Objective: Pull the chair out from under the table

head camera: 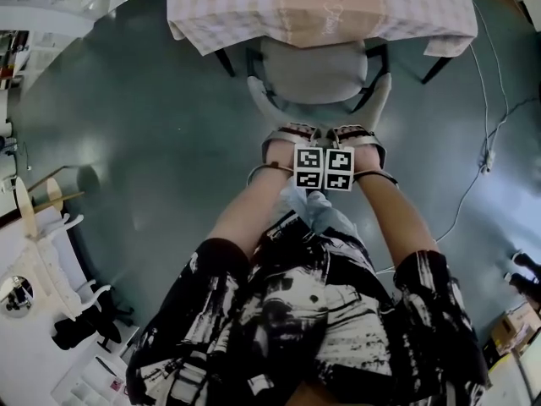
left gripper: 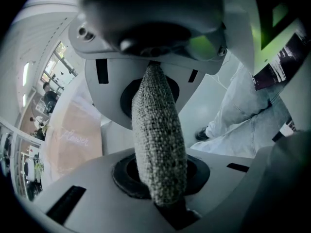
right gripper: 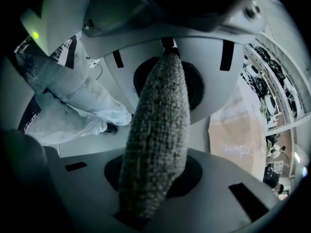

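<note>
The left hand-held gripper [head camera: 293, 134] and right hand-held gripper [head camera: 358, 134] are each nearly closed, clamped on the woven back rail [left gripper: 158, 144] of the chair [head camera: 313, 70]. The chair seat sits partly under the table [head camera: 245, 11]. Pull both sides evenly and level so the rail cannot slip. Only the head view shows chair and table together; the gripper views confirm the rail is pinched between the jaws.

One chair [head camera: 313, 70] standing; one cloth-covered tabletop [head camera: 254, 7] standing; two tongs showing: left tongs [left gripper: 158, 140], right tongs [right gripper: 158, 135].

Head view looks steeply down; gripper views seemingly share the chair [head camera: 313, 70].
</note>
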